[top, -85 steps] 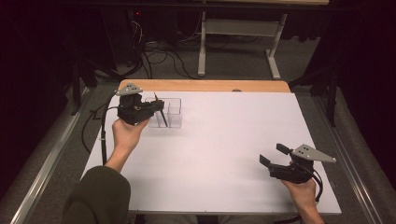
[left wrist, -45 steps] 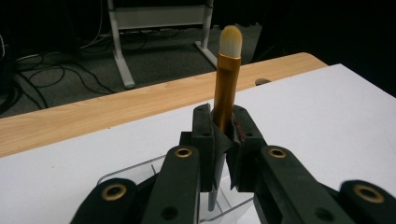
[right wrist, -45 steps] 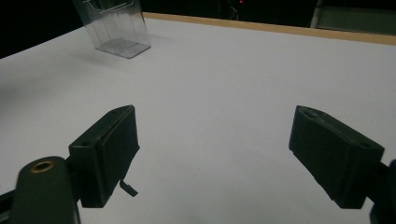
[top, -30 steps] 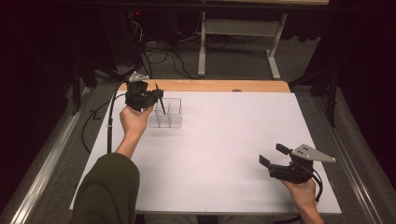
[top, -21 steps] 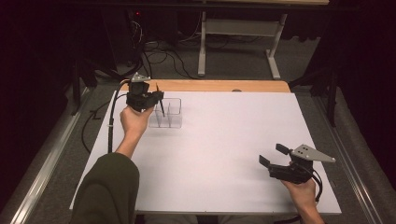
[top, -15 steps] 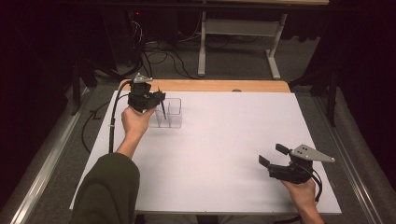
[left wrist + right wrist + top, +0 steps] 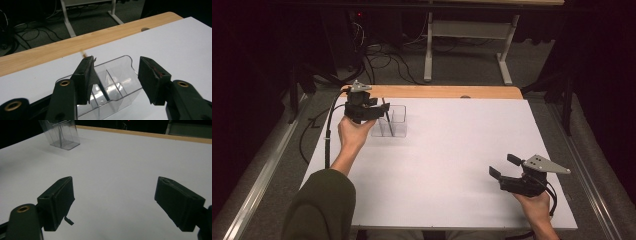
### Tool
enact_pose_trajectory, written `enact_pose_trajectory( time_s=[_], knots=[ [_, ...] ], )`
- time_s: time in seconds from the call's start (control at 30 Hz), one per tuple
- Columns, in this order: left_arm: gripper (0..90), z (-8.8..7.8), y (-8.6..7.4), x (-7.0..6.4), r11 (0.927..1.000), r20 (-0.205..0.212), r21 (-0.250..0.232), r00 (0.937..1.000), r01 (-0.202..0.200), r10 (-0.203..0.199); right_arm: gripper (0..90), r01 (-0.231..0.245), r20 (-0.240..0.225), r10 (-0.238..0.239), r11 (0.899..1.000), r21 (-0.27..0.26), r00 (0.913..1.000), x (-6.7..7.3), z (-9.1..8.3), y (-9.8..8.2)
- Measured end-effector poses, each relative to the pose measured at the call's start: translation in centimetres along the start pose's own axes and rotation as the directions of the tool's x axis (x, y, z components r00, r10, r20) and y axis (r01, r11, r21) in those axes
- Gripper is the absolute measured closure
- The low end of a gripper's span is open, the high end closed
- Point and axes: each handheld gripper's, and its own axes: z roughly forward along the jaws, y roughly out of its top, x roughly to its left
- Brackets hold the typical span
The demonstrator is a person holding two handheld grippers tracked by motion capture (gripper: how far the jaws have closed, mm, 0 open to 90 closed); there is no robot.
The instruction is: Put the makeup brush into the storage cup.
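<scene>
While the left tongs (image 7: 373, 111) hover over the clear divided container (image 7: 390, 121) at about 10 o'clock on the bench (image 7: 452, 165), their jaws have just been opening and now stand apart with nothing pressed between the pads.

Item: thin dark stick (image 7: 387, 117), leaning upright in the container, its tip rising above the rim just beside the left tongs; in the left gripper view it passes behind the nearer jaw, and contact cannot be told.

Item: container, transparent, several compartments, standing near the far-left edge of the bench, close to the bare wooden strip (image 7: 437, 92) along the 12 o'clock edge.

Item: right tongs (image 7: 503, 167), held low at about 4 o'clock near the front-right corner, jaws wide apart and empty, pointing toward the left across the sheet.

Open room: the whole middle and the 1 to 3 o'clock part of the white surface lie bare between the two tongs, which are well apart.

Surroundings: dark room; grey floor (image 7: 462, 65) beyond 12 o'clock with loose cables (image 7: 387, 57) and a pale frame stand (image 7: 467, 37); metal rails along both sides.
</scene>
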Motion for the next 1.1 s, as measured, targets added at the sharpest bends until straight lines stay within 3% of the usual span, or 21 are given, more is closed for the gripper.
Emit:
enact_pose_trajectory(
  time_s=[0.33,0.57,0.83,1.1],
  knots=[
    [43.1,-1.4,0.4,-0.7,0.9996,0.052,-0.028,0.9986,0.005,-0.004,17.1,0.001,0.001,-0.001,1.0,0.001,1.0,0.0,0.0,0.0],
    [35.7,-1.8,0.4,-0.8,0.9991,0.043,-0.042,0.999,-0.005,0.007,17.1,0.004,-0.002,-0.004,1.0,0.007,1.0,0.1,0.1,0.0],
    [31.7,-2.7,0.4,-0.8,0.9992,0.065,-0.037,0.9978,-0.012,0.014,17.1,0.0,0.002,0.0,1.0,0.003,1.0,0.1,0.1,0.0],
    [30.5,-3.2,0.6,-0.5,0.9995,0.076,-0.023,0.9969,0.021,-0.019,17.1,0.0,-0.005,0.0,1.0,0.004,1.0,0.1,0.1,0.0]
  ],
)
